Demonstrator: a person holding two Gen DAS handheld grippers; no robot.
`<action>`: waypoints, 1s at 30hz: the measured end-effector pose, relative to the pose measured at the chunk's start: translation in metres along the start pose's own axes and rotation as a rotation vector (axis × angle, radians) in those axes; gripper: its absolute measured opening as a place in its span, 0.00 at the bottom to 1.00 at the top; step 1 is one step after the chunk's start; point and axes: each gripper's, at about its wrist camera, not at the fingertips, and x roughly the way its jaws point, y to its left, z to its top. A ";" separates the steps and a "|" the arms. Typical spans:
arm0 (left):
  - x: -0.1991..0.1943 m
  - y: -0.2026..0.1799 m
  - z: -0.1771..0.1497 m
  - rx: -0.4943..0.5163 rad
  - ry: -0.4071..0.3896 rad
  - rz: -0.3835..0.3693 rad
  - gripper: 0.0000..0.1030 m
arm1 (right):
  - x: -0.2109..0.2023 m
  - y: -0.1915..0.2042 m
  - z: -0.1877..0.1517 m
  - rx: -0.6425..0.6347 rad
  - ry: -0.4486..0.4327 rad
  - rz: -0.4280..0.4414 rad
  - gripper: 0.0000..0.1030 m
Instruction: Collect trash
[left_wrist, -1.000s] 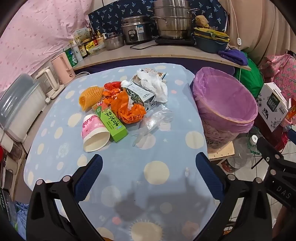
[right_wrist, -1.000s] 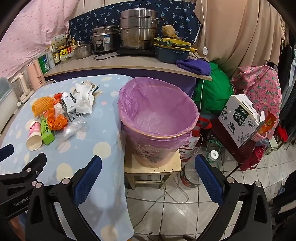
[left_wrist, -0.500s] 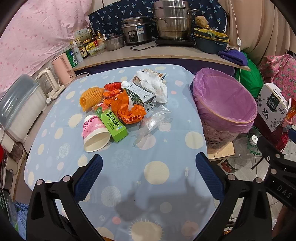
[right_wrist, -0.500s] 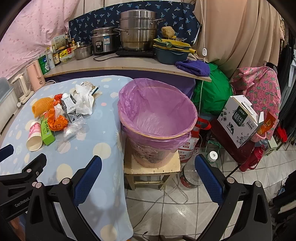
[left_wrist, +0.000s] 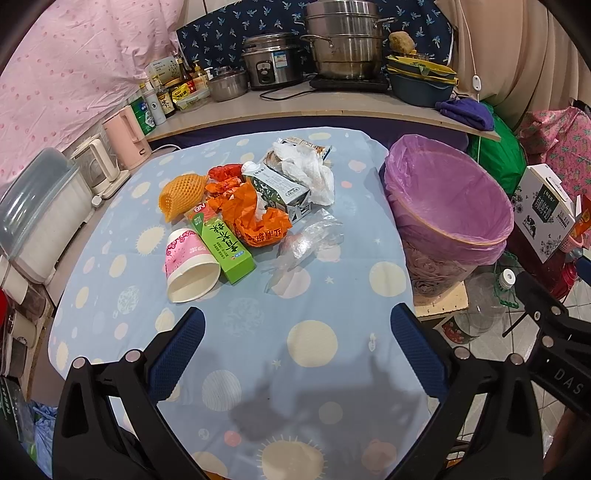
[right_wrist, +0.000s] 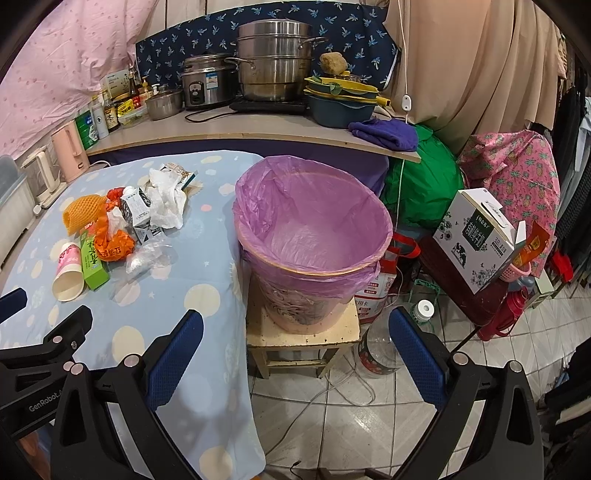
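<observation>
A pile of trash lies on the blue dotted tablecloth (left_wrist: 258, 325): a pink paper cup (left_wrist: 188, 267) on its side, a green box (left_wrist: 227, 247), an orange wrapper (left_wrist: 255, 221), an orange foam net (left_wrist: 181, 192), a milk carton (left_wrist: 280, 190), white tissue (left_wrist: 306, 173) and clear plastic film (left_wrist: 306, 240). A bin with a purple liner (right_wrist: 314, 236) stands on a stool right of the table. My left gripper (left_wrist: 295, 325) is open and empty above the near table. My right gripper (right_wrist: 295, 328) is open and empty, facing the bin.
A shelf (right_wrist: 240, 129) behind the table holds pots, a rice cooker (right_wrist: 207, 85), bottles and bowls. Kettles (left_wrist: 125, 136) stand at the table's left edge. On the floor right of the bin are a plastic bottle (right_wrist: 384, 343), a printed carton (right_wrist: 480, 236) and bags.
Both grippers have drifted slightly; the views shifted a little downward. Nothing on the table has moved and both grippers stay open.
</observation>
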 end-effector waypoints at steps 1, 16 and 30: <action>0.000 0.000 0.000 0.000 0.001 0.001 0.93 | 0.000 0.001 -0.001 -0.001 0.000 0.000 0.94; -0.002 0.001 -0.001 0.001 -0.001 -0.003 0.93 | 0.000 0.000 -0.001 -0.001 -0.001 0.000 0.94; 0.000 -0.004 0.000 0.002 -0.001 0.003 0.93 | 0.000 0.001 -0.002 -0.001 -0.002 0.001 0.94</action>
